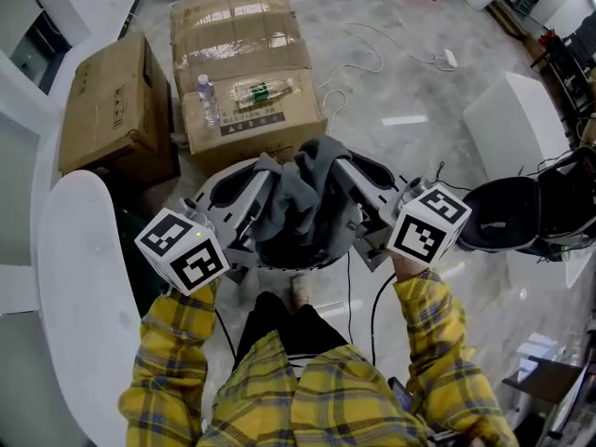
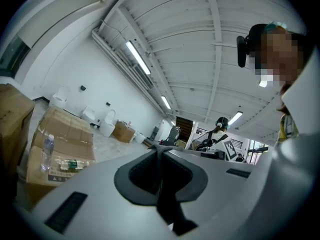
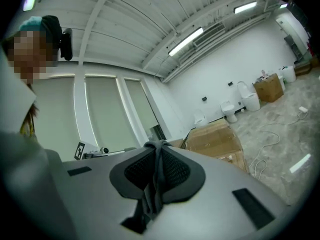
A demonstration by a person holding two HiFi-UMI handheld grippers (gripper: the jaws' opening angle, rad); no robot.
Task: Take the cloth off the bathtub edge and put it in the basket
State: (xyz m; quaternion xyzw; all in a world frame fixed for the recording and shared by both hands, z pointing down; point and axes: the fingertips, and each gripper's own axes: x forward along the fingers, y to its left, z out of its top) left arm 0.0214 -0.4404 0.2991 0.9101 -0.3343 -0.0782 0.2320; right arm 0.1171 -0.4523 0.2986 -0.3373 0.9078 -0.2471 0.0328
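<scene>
The left tool [image 1: 264,177] and right tool [image 1: 343,170] each clench the grey cloth [image 1: 312,194], bunched just above the basket [image 1: 296,261] at twelve o'clock. Letting go unevenly would probably leave a fold draped over its rim.

The cloth [image 1: 312,186] is dark grey, soft and crumpled. It hangs bunched directly above the basket [image 1: 307,264], lifted clear of it. Two upper folds are pinched, one in the closed left gripper [image 1: 264,177] and one in the closed right gripper [image 1: 343,168]. The slack between them sags in loose folds toward the basket's opening. In each gripper view a narrow strip of the fabric runs between the dark pads. The basket is round, with a dark inside and a pale rim, and stands upright on the floor. The white, rounded bathtub edge [image 1: 84,277] lies to the left of the basket, bare.
</scene>
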